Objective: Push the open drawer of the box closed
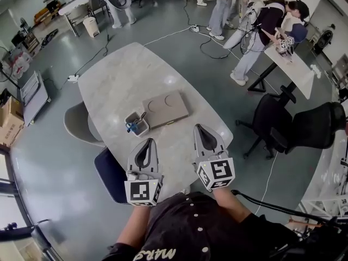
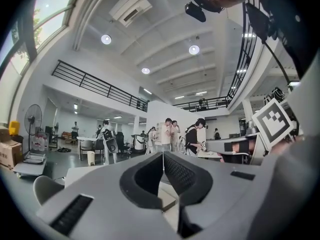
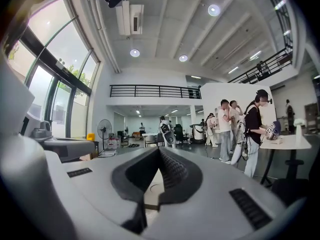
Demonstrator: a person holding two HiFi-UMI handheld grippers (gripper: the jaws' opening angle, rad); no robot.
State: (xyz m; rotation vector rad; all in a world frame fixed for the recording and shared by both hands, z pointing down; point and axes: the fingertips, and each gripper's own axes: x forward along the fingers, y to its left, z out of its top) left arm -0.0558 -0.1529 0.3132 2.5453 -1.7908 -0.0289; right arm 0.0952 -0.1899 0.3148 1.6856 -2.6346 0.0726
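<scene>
"Taupe box, flat and low, with two round recesses pressed into its top. Is that the one?"

"Yes. Its drawer stands pulled out of one end. It is a small pale tray with a blue thing and a dark stick-like piece inside, and I can't make out what either is."

"Where does it lie from the jaws?"

"Ahead of both pairs. The drawer sits straight beyond the tips of the left gripper, apart from them. The box body lies ahead of the right gripper and towards its inner side. The box's near corner is close to those tips, and I see no contact."

"And the jaws themselves?"

"Both pairs are pressed together with nothing between them. In the left gripper view the ribbed pads meet in one thin line. The right gripper view shows the same, with one round recess of the box top visible in the gap beneath the closed tips."

"What carries it all?"

"A white marbled table. The box is about mid-table, and both grippers hover over the table's near edge, side by side, pointing the same way. A grey chair stands off to the outer side of the left jaws. Far beyond the right jaws, people stand round a desk."
</scene>
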